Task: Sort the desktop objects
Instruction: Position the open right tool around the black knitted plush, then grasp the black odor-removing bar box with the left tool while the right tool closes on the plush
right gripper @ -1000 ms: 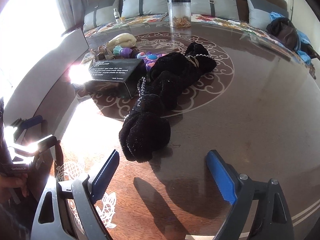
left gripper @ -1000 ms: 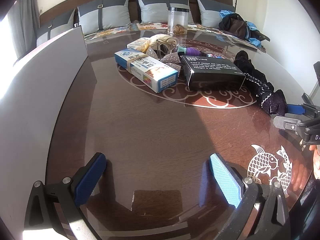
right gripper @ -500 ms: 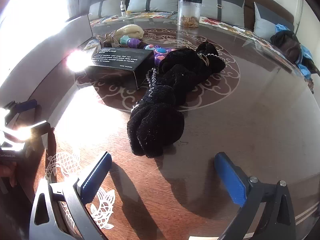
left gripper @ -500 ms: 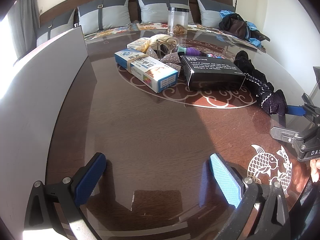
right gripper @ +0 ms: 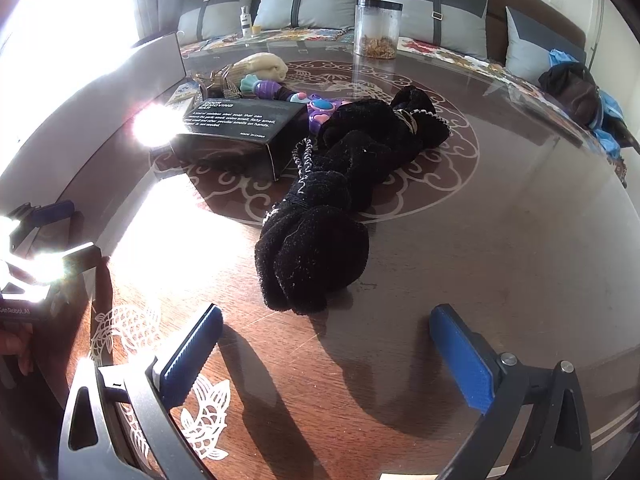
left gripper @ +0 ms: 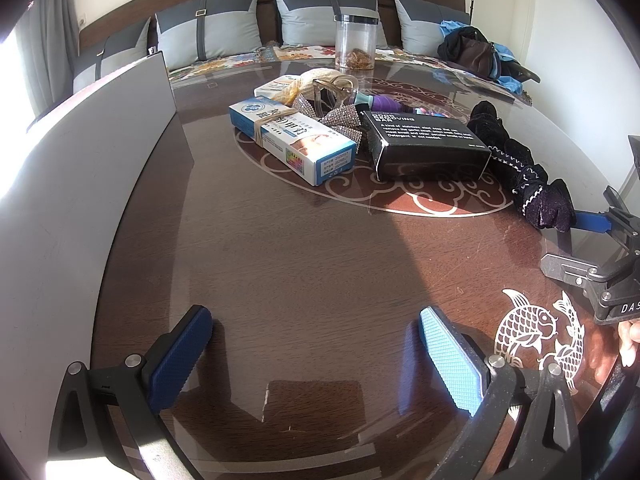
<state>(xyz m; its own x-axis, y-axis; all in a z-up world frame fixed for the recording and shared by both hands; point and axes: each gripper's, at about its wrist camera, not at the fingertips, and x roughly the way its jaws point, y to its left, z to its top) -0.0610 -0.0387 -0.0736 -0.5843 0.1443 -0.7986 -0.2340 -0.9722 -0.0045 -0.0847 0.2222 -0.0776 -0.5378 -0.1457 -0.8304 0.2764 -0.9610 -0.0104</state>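
A black fuzzy cloth bundle [right gripper: 320,216] lies on the brown table, just ahead of my open, empty right gripper [right gripper: 326,356]. It also shows at the right in the left wrist view [left gripper: 532,184]. A black box [left gripper: 424,148] [right gripper: 240,128], a blue-white box [left gripper: 292,140], a sparkly bow [left gripper: 340,120] and small purple toys [right gripper: 276,92] lie at the table's middle. My left gripper [left gripper: 314,344] is open and empty over bare table, well short of the boxes.
A grey upright panel [left gripper: 80,168] runs along the left edge. A clear jar [right gripper: 378,28] stands at the far side. Cushions [left gripper: 320,16] and a heap of clothes [left gripper: 476,56] lie behind. Sun glare hides part of the left in the right wrist view.
My right gripper has moved forward toward the black cloth bundle, which now looks closer. The left gripper has stayed still.
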